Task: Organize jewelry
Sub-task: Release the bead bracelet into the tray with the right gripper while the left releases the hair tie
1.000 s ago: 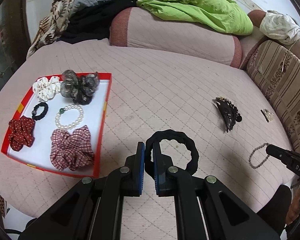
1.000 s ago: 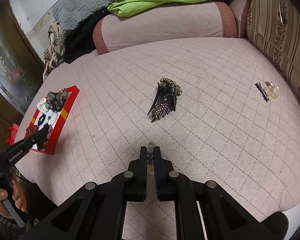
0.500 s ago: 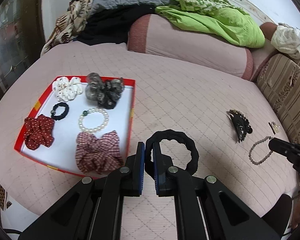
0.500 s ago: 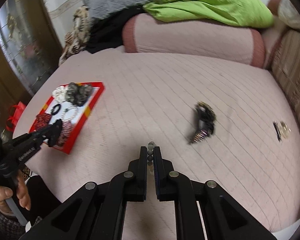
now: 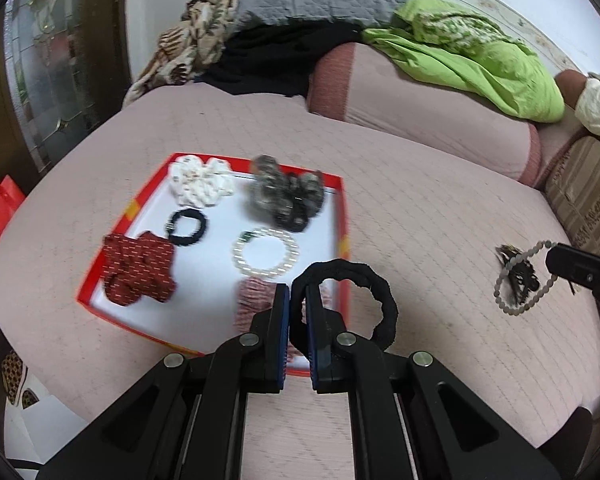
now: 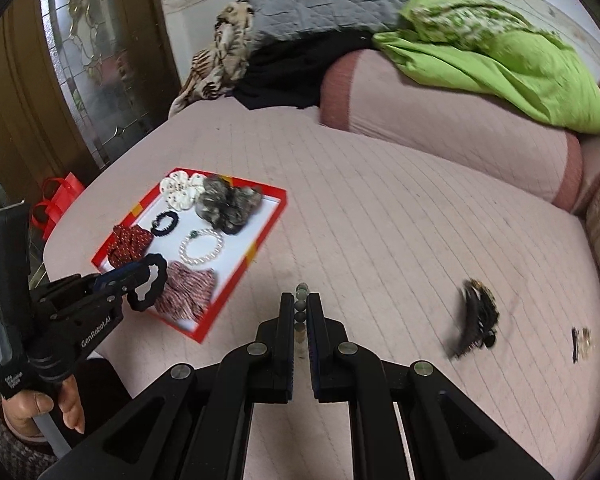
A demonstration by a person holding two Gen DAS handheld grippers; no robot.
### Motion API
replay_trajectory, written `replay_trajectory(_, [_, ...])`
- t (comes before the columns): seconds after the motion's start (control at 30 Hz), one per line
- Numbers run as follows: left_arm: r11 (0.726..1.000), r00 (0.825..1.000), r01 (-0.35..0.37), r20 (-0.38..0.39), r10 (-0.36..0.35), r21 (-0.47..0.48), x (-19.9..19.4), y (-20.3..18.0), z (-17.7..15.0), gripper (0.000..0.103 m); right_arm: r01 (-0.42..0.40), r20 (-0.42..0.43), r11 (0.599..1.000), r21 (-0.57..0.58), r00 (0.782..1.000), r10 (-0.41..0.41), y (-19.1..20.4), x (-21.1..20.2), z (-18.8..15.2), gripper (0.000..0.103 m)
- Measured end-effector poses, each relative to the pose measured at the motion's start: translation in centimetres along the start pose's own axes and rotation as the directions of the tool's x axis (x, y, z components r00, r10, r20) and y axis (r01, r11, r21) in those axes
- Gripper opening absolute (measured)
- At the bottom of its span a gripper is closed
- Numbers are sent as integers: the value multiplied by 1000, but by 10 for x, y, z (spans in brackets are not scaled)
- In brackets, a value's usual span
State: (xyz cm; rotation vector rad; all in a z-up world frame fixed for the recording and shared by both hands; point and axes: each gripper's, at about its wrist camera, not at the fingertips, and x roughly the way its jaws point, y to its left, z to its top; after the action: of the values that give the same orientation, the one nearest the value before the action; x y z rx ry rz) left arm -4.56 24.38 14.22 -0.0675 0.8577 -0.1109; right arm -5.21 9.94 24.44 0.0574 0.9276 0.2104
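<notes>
My left gripper (image 5: 298, 300) is shut on a black hair tie (image 5: 382, 300), held just over the near right corner of the red-rimmed tray (image 5: 342, 216). From the right wrist view the same left gripper (image 6: 134, 276) hangs over the tray (image 6: 278, 216) with the black hair tie (image 6: 150, 284). My right gripper (image 6: 300, 312) is shut on a grey bead bracelet (image 6: 300, 304), above the pink bed. In the left wrist view that bracelet (image 5: 512, 276) dangles from the right gripper's tip (image 5: 556, 258). A pearl bracelet (image 5: 266, 252) lies in the tray.
The tray holds several scrunchies: white (image 5: 200, 180), grey (image 5: 284, 196), red dotted (image 5: 138, 268), checked (image 6: 186, 292), and a small black tie (image 5: 188, 226). A dark hair claw (image 6: 474, 316) and a small clip (image 6: 580, 342) lie on the bed. Pillows and a green blanket (image 6: 520, 56) are behind.
Both grippers have moved left toward the tray, each keeping its item. The right gripper has risen and rolled, and the hair claw now sits to its right.
</notes>
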Motion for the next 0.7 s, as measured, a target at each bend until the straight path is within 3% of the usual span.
replay_trajectory(0.37, [998,998,-60,19,60,1,-1,63,27,8,11,-18,997,-77,1000,-12,73,35,38,7])
replay_trajectory(0.7, [999,999,-51,-17,51,-12,26,104,48,8,-144,-30,987,-65,989,142,113,77,60,7])
